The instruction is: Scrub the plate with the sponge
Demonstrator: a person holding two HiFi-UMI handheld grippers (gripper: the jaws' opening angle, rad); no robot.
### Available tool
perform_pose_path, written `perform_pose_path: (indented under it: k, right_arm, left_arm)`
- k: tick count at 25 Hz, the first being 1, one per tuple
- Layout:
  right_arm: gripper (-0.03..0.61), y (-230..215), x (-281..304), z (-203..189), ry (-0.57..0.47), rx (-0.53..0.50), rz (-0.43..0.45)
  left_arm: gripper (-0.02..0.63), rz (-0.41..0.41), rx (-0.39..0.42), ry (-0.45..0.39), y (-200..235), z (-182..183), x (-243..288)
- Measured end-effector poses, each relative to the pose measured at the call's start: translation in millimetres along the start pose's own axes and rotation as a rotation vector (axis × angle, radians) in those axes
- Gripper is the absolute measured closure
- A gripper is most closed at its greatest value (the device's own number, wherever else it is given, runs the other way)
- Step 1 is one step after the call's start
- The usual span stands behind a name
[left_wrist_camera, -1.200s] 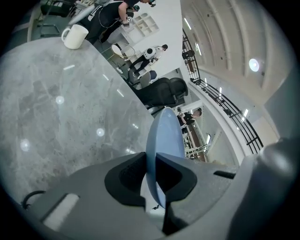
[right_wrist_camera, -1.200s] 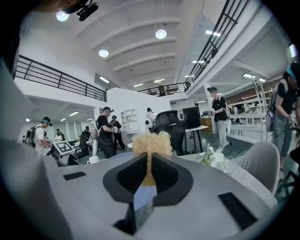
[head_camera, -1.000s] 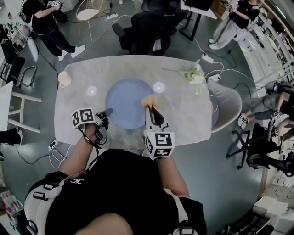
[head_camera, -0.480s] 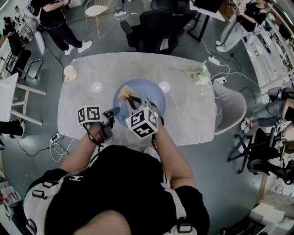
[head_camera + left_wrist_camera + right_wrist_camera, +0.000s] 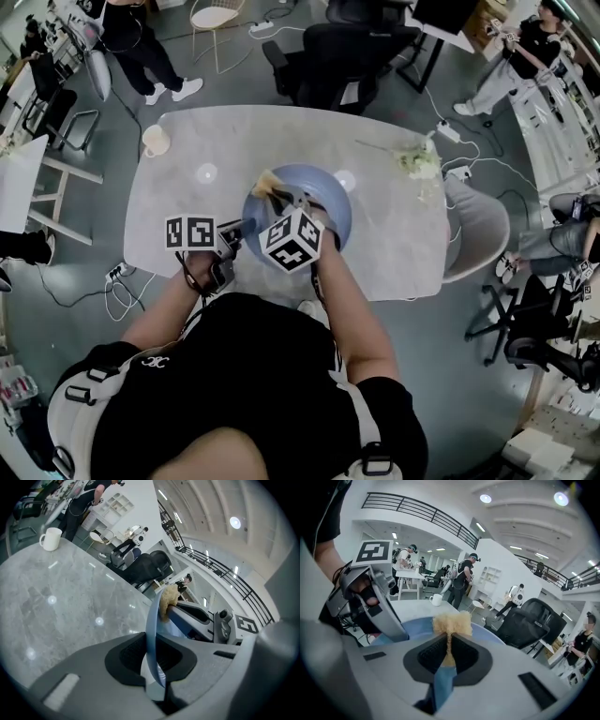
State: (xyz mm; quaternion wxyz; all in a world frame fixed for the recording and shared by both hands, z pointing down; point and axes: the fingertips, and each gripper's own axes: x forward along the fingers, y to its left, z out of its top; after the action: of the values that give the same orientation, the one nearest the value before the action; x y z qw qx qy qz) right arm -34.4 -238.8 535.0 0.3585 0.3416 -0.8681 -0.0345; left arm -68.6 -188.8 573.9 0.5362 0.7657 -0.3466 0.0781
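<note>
A light blue plate lies on the marble table in front of me. My left gripper is shut on the plate's near-left rim, which runs edge-on between its jaws. My right gripper reaches over the plate from the near side and is shut on a tan sponge, which rests at the plate's far-left part. In the right gripper view the sponge sticks out past the jaws over the blue plate. In the left gripper view the sponge touches the plate's rim.
A white mug stands at the table's far left corner, also seen as the mug. A sprig of pale flowers lies at the far right. Black office chairs stand beyond the table, and people stand around the room.
My right gripper swung from the plate's right side across to its far left, carrying the sponge over the plate. The left gripper kept its hold on the rim.
</note>
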Motion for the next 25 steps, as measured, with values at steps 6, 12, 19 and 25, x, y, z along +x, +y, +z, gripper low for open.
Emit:
perform_pose_path:
  k: [6, 12, 19, 25]
  right_arm:
    - [0.548, 21, 0, -7, 0.038, -0.116, 0.066]
    - [0.548, 50, -4, -9, 0.060, -0.152, 0.163]
    - [0.548, 16, -5, -22, 0.097, 0.043, 0.077]
    - [0.548, 44, -4, -35, 0.152, -0.006, 0.163]
  left_arm:
    - [0.571, 0.021, 0.052, -0.008, 0, 1, -2]
    - [0.568, 0.027, 0.045, -0.014, 1, 2, -7]
    - [0.566, 0.020, 0.035, -0.027, 2, 6, -5]
    - [0.563, 0.051, -0.006, -0.053, 12, 12, -7]
